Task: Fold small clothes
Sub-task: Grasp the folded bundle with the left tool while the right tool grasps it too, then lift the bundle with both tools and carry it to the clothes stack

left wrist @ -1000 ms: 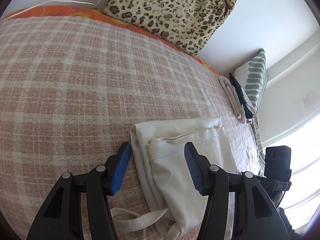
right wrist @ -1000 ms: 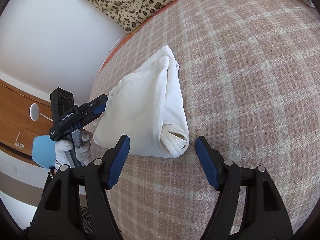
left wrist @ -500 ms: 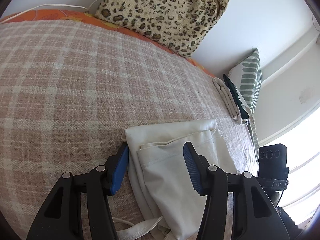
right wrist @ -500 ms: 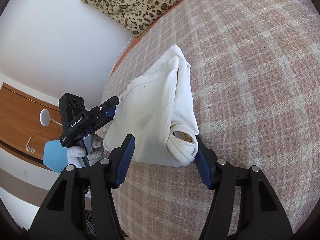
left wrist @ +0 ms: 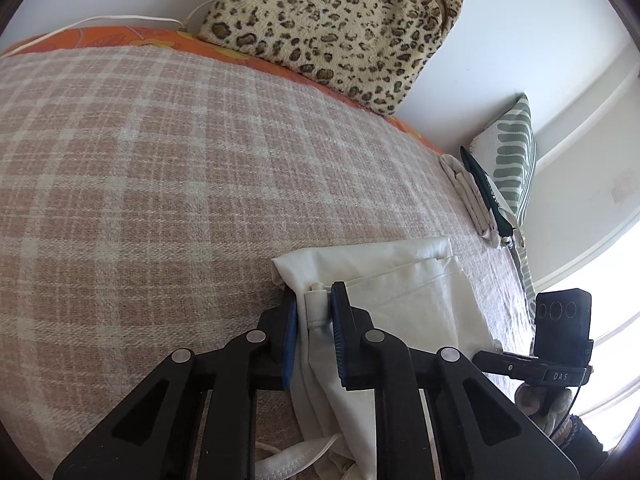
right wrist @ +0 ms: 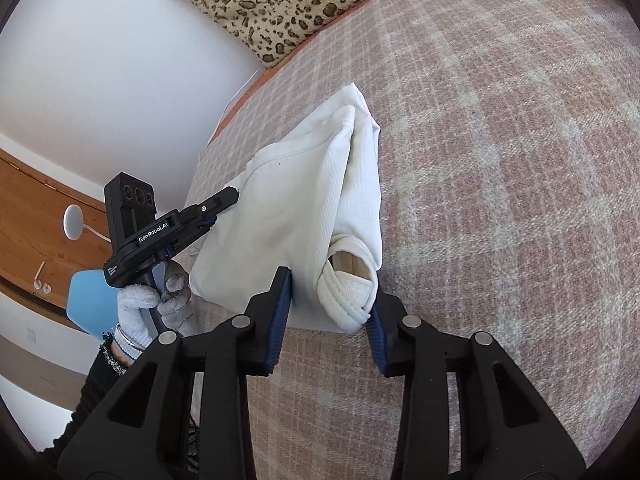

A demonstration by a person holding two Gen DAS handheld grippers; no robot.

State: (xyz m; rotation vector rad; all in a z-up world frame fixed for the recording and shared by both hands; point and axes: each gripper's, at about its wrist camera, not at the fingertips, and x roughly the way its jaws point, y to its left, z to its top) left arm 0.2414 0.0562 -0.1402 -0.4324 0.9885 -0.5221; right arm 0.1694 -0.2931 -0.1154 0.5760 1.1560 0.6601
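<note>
A folded cream-white garment [left wrist: 400, 304] lies on the pink plaid blanket [left wrist: 160, 184]. It also shows in the right wrist view [right wrist: 304, 208]. My left gripper [left wrist: 314, 312] is shut on the garment's near left edge, at a hem with a tie. My right gripper [right wrist: 328, 300] has its jaws closed in around the thick ribbed band [right wrist: 348, 292] at the garment's other end, pressing it from both sides. The left gripper's body shows in the right wrist view [right wrist: 160, 232], the right gripper's in the left wrist view [left wrist: 556, 340].
A leopard-print bag [left wrist: 336, 20] leans on the wall at the bed's far side. A pile of folded clothes [left wrist: 476, 200] and a green-patterned cushion [left wrist: 512, 168] sit at the far right. A blue chair [right wrist: 88, 300] stands beyond the bed edge.
Both grippers moved forward onto the garment and closed: the left pinched its hem edge, the right narrowed around the ribbed band.
</note>
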